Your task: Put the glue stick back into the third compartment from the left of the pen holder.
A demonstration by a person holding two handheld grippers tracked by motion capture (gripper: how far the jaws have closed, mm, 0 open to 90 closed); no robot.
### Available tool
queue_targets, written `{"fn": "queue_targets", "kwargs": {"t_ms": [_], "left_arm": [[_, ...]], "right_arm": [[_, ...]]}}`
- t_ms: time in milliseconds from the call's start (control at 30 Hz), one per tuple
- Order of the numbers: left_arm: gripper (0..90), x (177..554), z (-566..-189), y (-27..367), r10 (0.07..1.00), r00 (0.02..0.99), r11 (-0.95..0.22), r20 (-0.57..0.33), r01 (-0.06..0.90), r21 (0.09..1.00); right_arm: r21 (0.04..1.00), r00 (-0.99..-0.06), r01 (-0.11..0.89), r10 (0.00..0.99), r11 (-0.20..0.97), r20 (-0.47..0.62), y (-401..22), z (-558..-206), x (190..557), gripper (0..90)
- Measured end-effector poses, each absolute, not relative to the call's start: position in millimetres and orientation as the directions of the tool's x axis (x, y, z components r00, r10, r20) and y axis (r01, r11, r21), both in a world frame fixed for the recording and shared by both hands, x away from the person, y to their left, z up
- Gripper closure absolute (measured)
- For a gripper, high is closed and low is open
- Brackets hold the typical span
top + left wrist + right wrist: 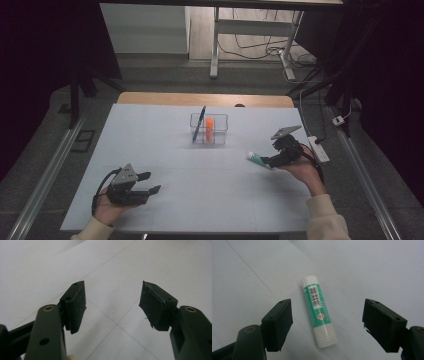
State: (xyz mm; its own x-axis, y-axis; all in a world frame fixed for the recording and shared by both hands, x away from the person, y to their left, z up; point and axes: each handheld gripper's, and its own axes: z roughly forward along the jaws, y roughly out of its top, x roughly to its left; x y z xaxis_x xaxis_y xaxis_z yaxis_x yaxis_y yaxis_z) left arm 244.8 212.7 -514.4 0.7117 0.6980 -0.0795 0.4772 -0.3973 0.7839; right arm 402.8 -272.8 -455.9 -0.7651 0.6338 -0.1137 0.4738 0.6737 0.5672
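A green and white glue stick [256, 159] lies on the white table sheet [200, 200] at the right. My right gripper [267, 161] hovers just over its near end, jaws open. In the right gripper view the glue stick [319, 312] lies flat between the two pads [278, 323], touching neither. My left gripper [148, 183] rests at the front left, jaws open with nothing in them; in the left gripper view its gripper [112, 306] frames bare table. A clear box [208, 128] at mid-table holds a blue pen [199, 122] and an orange stick [209, 128].
A white power strip [318, 148] and its cable lie off the table's right edge. Desk legs [215, 45] and loose cables sit on the floor beyond the far edge. Open sheet lies between the two hands.
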Motion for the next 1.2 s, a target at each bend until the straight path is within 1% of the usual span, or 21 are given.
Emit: {"fn": "queue_targets", "kwargs": {"t_ms": [133,367,500,633,700,833,900,1100,1200], "left_arm": [[37.2,245,-515,213,0.700,0.709,-0.393,-0.083,0.480,0.785],[37.1,245,-514,213,0.701,0.708,-0.391,-0.085,0.481,0.785],[37.2,245,-515,213,0.700,0.709,-0.390,-0.086,0.481,0.785],[37.1,246,-515,213,0.698,0.711,-0.395,-0.084,0.480,0.783],[37.0,246,-515,213,0.699,0.710,-0.394,-0.084,0.481,0.783],[37.0,246,-515,214,0.699,0.710,-0.392,-0.086,0.481,0.785],[37.0,246,-515,214,0.699,0.710,-0.392,-0.086,0.481,0.784],[37.0,246,-515,214,0.702,0.707,-0.389,-0.086,0.482,0.785],[37.1,246,-515,214,0.703,0.706,-0.388,-0.084,0.481,0.786]], "right_arm": [[0.553,-0.771,0.476,0.627,0.684,-0.112,-272,-459,407,25.0],[0.496,-0.790,0.483,0.604,0.722,-0.109,-267,-472,412,28.2],[0.464,-0.802,0.484,0.588,0.742,-0.104,-263,-480,417,32.8],[0.414,-0.819,0.479,0.564,0.774,-0.108,-261,-487,419,40.7],[0.394,-0.826,0.477,0.554,0.786,-0.105,-262,-489,420,47.1],[0.363,-0.851,0.432,0.506,0.826,-0.139,-260,-492,418,59.5],[0.357,-0.861,0.415,0.488,0.837,-0.141,-259,-493,418,62.7],[0.353,-0.879,0.378,0.452,0.856,-0.154,-260,-492,416,64.3],[0.359,-0.878,0.375,0.452,0.855,-0.160,-259,-490,414,64.4]]}}
